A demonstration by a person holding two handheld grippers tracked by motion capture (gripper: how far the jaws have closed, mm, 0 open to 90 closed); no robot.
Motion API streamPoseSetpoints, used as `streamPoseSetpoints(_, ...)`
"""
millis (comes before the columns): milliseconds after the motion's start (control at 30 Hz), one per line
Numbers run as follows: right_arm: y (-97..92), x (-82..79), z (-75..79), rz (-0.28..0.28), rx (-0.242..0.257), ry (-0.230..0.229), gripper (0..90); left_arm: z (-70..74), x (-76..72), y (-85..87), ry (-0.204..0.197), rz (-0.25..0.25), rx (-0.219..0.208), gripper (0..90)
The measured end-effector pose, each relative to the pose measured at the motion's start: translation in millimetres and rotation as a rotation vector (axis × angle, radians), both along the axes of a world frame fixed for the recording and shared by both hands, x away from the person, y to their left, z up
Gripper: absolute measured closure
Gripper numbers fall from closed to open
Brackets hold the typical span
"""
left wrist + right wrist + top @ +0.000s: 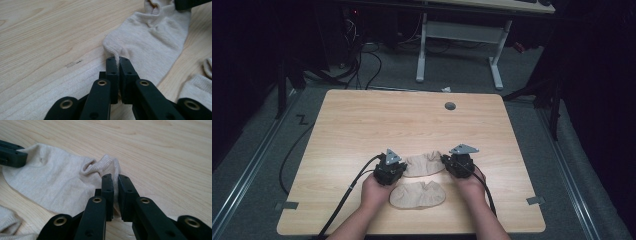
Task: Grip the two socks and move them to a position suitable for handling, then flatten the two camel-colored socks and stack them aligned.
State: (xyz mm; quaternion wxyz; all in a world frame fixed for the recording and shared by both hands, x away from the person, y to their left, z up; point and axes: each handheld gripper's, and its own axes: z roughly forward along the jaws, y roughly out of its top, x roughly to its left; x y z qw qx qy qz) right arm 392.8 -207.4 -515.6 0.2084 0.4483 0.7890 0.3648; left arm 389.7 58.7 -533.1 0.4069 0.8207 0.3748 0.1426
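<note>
A: Beige sock [424, 164], the far one of the pair, lies flat on the wooden bench [362, 125], stretched between both grippers. Left gripper [117, 60] pinches the toe end: a fold of knit runs up between the pads, jaws pressed together on it. Right gripper [112, 177] pinches the cuff edge the same way, fabric visible in the narrow gap.

B: So the step is the grasp?

A: Looks like it. Both ends are gripped, sock not yet off the surface. My read: a two-handed pick-up to fold it, or to lay it onto its mate.

B: Where's the mate?

A: Second sock [418, 195] is just beside it on the person's side, between the two hands. In the high view the two nearly touch; I can't tell if they overlap.

B: What does the next move need?

A: Lift both ends together and level, keep light tension so the middle doesn't sag and drag the near sock. Only a thin fold is held at each end, so a jerk could slip it out.

B: Obstructions?

A: Only the near sock and the cables [347, 192] trailing from the grippers. Grey grommet [450, 106] sits well apart at the far edge.
</note>
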Motion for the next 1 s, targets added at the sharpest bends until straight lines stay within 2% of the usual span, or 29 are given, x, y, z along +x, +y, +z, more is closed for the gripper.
streamPoseSetpoints(267, 8.8, -0.9, 2.9, 0.023, -0.012, -0.024, 84.1, 4.3, -1.9, 5.7, -0.034, 0.009, -0.040, 86.7)
streamPoseSetpoints(367, 9.6, -1.9, 3.1, 0.025, -0.013, -0.026, 84.1, 7.8, 0.9, 9.9, -0.012, 0.026, -0.068, 86.7)
streamPoseSetpoints(500, 12.0, -5.7, 5.8, 0.029, -0.016, -0.045, 84.1, 10.8, 0.9, 15.0, -0.005, 0.025, -0.060, 86.7)
streamPoseSetpoints(767, 17.8, -8.6, 12.2, 0.050, -0.010, -0.069, 84.0, 23.9, -4.6, 23.8, -0.027, 0.033, -0.066, 86.9)
streamPoseSetpoints(1000, 18.5, -11.4, 13.4, 0.053, -0.011, -0.067, 84.0, 26.9, -10.1, 23.7, -0.043, 0.015, -0.046, 87.3)
